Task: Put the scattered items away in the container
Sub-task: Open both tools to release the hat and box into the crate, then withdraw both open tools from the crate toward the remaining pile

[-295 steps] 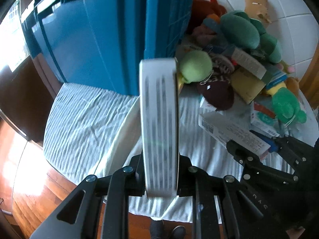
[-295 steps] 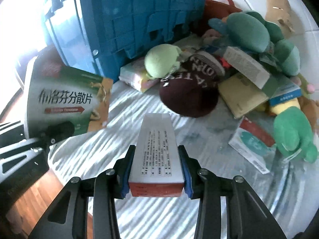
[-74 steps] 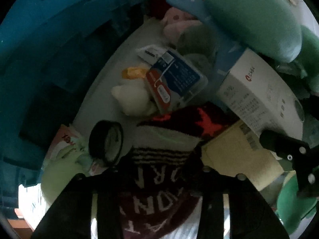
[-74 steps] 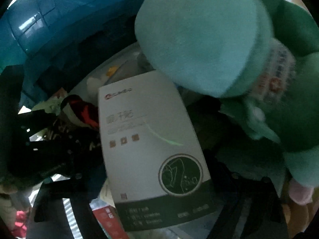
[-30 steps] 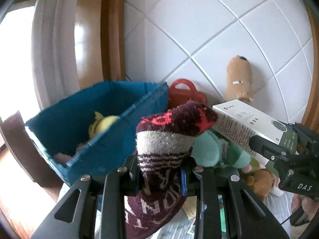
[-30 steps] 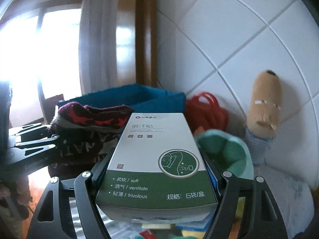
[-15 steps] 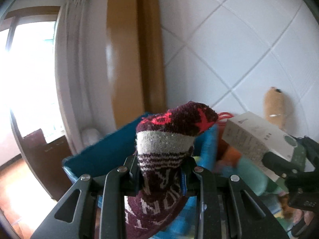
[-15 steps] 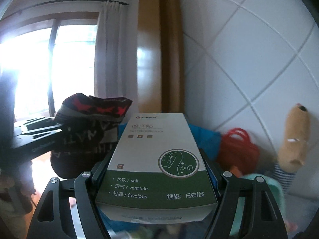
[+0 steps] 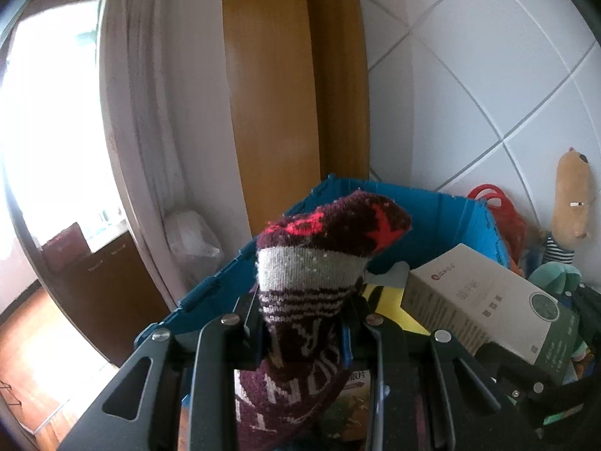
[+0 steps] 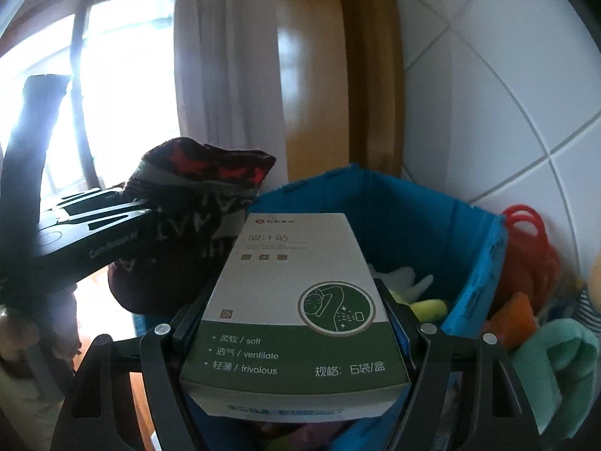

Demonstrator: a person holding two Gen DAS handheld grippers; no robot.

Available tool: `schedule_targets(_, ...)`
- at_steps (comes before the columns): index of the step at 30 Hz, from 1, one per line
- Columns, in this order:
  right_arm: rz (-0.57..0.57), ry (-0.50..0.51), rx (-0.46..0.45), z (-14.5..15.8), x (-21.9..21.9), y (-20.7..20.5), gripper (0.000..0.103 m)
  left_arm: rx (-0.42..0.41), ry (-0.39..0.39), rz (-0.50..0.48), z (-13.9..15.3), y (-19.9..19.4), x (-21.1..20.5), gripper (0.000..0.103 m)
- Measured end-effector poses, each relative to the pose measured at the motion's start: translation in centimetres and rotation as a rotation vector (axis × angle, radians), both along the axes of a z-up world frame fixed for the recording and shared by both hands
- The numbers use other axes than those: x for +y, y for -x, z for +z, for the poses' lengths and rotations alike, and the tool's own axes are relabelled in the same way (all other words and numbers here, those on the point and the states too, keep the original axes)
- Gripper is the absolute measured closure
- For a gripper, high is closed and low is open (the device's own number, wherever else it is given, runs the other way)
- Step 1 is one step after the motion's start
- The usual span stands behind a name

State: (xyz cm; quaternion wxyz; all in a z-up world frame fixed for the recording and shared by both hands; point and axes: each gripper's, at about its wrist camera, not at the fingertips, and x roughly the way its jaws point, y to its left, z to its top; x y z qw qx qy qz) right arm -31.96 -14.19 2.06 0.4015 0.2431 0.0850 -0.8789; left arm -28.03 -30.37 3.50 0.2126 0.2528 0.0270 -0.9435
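A white tiled wall (image 9: pixel 488 86) fills the far right of both views, with a tall wooden door frame (image 9: pixel 285 105) and a pale curtain (image 10: pixel 225 75) to its left, and a bright window (image 10: pixel 124 86) further left.

Below them stands the blue crate (image 9: pixel 447 221), the container for the tidying, open at the top; in the right wrist view its inner wall (image 10: pixel 405 225) is in plain sight and a yellow soft thing (image 10: pixel 428 306) and something white lie inside it. Right of the crate, against the wall, are a red bag (image 10: pixel 529 248), a tan plush toy (image 9: pixel 573 195) standing upright, and a teal plush toy (image 10: pixel 559 360) near the right edge.

The right gripper (image 10: pixel 289 323) is clenched on a white and green box (image 10: pixel 296 312), which sits flat between its fingers, over the near side of the crate. The left wrist view shows the same box (image 9: pixel 488 300) to the right, held just above the crate's opening.

The left gripper (image 9: pixel 302 323) is clamped on a dark red knitted sock (image 9: pixel 311 285) with a grey band, red stars and white letters; its upper end stands up beyond the fingers and its lower end hangs down below them. Seen from the right wrist, the sock (image 10: pixel 195 203) hangs at the near left edge of the crate, just beside the box.

Under the left gripper, a printed packet (image 9: pixel 353 406) lies partly hidden.
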Motion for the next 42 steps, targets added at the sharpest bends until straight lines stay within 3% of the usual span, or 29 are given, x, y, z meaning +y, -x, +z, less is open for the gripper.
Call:
schedule_targets(4, -0.041, -0.004, -0.005, -0.4, -0.3, 0.5, 0.026, -0.029, -0.035, -0.021, -1.3, 1.6, -1.2, 0.074)
schedule_targets(5, -0.051, -0.002, -0.004, -0.4, -0.3, 0.7, 0.025, -0.033, -0.042, -0.025, -1.5, 1.8, -1.2, 0.064)
schedule_targets(6, -0.061, 0.000, -0.003, -0.5, -0.4, 0.8, 0.024, -0.039, -0.048, -0.030, -1.7, 2.1, -1.4, 0.046)
schedule_targets(7, -0.072, 0.002, -0.003, -0.4, -0.5, 0.8, 0.018, -0.039, -0.048, -0.029, -1.9, 2.2, -1.5, 0.034)
schedule_targets(8, -0.084, 0.003, -0.002, -0.3, -0.5, 0.9, 0.008, -0.033, -0.041, -0.028, -2.0, 2.2, -1.6, 0.014)
schedule_targets(9, -0.091, 0.002, 0.002, -0.3, -0.5, 1.0, 0.006, -0.022, -0.026, -0.031, -2.1, 2.1, -1.4, 0.005)
schedule_targets(15, -0.125, -0.012, 0.010, -0.6, -0.7, 2.1, 0.001, -0.036, -0.025, -0.036, -2.5, 2.4, -1.6, 0.003)
schedule_targets(30, -0.137, -0.027, 0.013, -0.8, -0.3, 2.4, 0.000, -0.052, -0.050, -0.040, -3.3, 2.0, -1.0, 0.003)
schedule_targets(37, -0.191, -0.021, 0.010, -1.3, 3.1, 1.3, 0.000, -0.020, -0.066, -0.083, -3.1, 0.7, 1.2, 0.003)
schedule_targets(42, -0.275, 0.008, 0.006, -1.8, 8.7, -0.2, 0.000, 0.017, -0.066, -0.154, -3.0, -0.8, 5.2, 0.003)
